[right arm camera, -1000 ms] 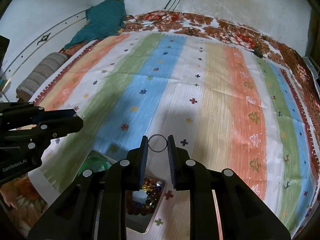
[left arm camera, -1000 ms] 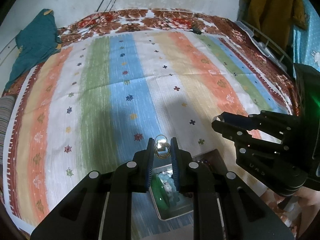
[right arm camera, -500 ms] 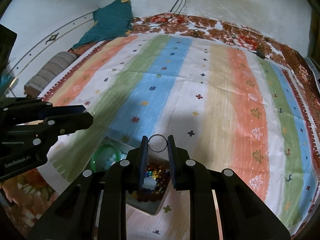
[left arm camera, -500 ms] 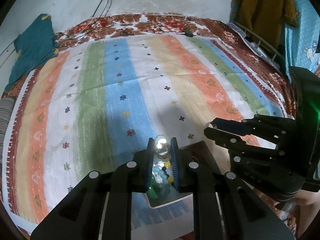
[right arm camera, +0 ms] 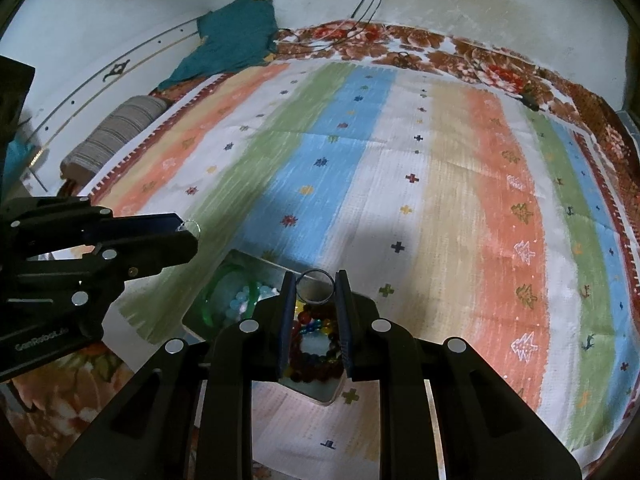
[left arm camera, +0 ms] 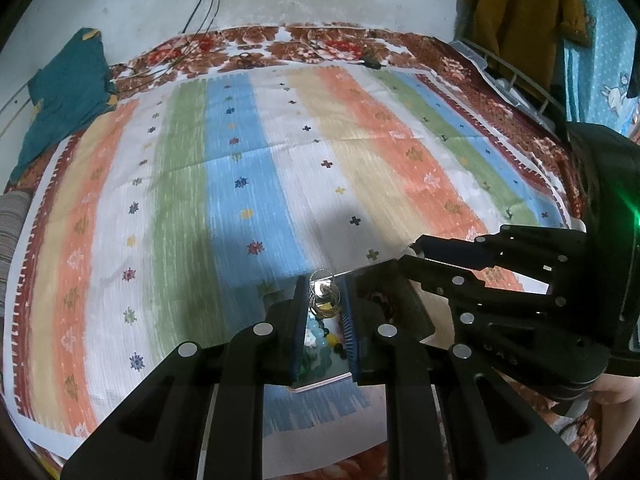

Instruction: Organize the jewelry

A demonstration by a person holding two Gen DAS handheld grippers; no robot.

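1. Two grippers worked over one tray (right arm camera: 248, 258) near the striped bedspread's (left arm camera: 280, 160) near edge.
2. The left gripper (left arm camera: 325, 292) pinched a small cluster of rings (left arm camera: 325, 298); the right gripper (right arm camera: 315, 286) clamped one dark ring (right arm camera: 315, 286).
3. Only the right view showed the green bangle (right arm camera: 216, 292) beside the bead bracelet (right arm camera: 314, 344).
4. The tray held the bangle, pale beads and bracelets.

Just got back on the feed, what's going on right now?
A person works a gripper in each hand over a striped bedspread. The left gripper pinches a small bunch of rings; the right gripper pinches a single ring. Both hang above an open tray holding beaded bracelets. Nothing dropped in yet.
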